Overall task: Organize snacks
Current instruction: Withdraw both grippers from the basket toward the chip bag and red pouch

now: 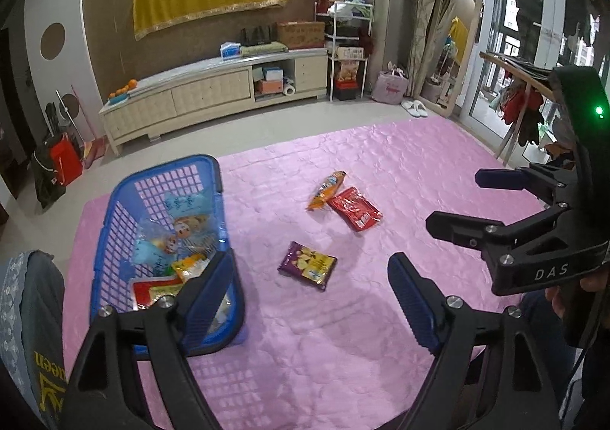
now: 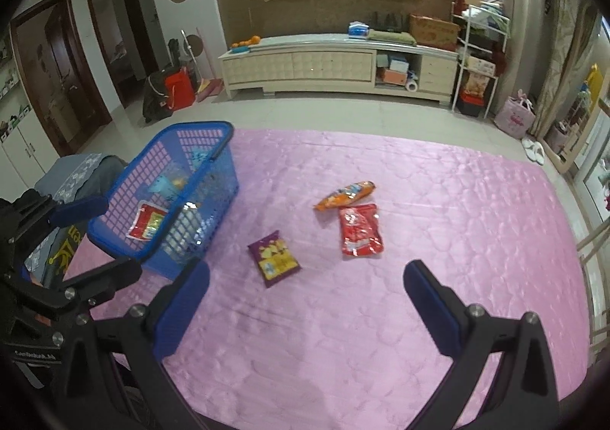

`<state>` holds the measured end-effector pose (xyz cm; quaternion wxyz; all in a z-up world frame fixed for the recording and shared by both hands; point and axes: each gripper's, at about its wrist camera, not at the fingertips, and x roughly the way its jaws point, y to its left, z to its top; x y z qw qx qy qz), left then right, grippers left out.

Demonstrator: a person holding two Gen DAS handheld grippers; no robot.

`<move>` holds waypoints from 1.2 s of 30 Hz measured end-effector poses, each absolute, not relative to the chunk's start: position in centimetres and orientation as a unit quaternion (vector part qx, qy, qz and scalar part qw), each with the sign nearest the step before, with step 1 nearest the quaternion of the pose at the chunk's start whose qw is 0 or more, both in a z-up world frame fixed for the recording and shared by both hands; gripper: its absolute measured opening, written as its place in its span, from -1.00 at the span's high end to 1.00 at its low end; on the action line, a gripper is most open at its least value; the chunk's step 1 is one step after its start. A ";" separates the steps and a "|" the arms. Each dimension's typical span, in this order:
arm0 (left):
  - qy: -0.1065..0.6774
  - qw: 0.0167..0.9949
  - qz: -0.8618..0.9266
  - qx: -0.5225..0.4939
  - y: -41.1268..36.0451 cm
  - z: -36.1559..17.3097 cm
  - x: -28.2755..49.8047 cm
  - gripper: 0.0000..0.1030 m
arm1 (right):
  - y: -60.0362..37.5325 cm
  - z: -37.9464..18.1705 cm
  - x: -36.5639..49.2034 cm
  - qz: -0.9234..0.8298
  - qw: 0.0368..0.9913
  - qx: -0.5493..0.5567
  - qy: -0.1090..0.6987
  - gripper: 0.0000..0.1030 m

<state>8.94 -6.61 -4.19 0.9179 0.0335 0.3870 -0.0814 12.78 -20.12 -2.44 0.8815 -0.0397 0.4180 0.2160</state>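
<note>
Pink quilted mat (image 2: 419,182) holds a blue basket (image 2: 213,132) of snacks and three loose packets: purple (image 2: 273,257), red (image 2: 360,229), orange (image 2: 345,194). Left gripper (image 1: 310,279) and right gripper (image 2: 305,289) hover with jaws apart, empty.

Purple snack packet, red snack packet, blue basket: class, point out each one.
Purple snack packet (image 1: 307,265): left wrist view, middle of its face.
Red snack packet (image 2: 360,230): right wrist view, middle of its face.
Blue basket (image 1: 213,178): left wrist view, far rim corner.
</note>
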 end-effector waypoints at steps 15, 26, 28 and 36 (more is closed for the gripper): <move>0.437 0.899 -0.032 -0.028 -10.3 -7.5 13.8 -0.59 | -24.4 -4.5 16.9 0.210 0.877 -0.033 0.431 -0.99; 0.483 0.872 0.009 -0.076 -11.2 -11.1 18.6 -0.59 | -25.2 -7.0 22.9 0.198 0.865 -0.043 0.459 -0.99; 0.488 0.867 0.014 -0.100 -10.8 -11.7 19.4 -0.59 | -25.2 -8.0 24.0 0.199 0.859 -0.043 0.470 -0.99; 0.515 0.844 0.074 -0.132 -10.1 -14.9 21.6 -0.59 | -24.4 -11.9 26.8 0.216 0.841 -0.030 0.495 -0.99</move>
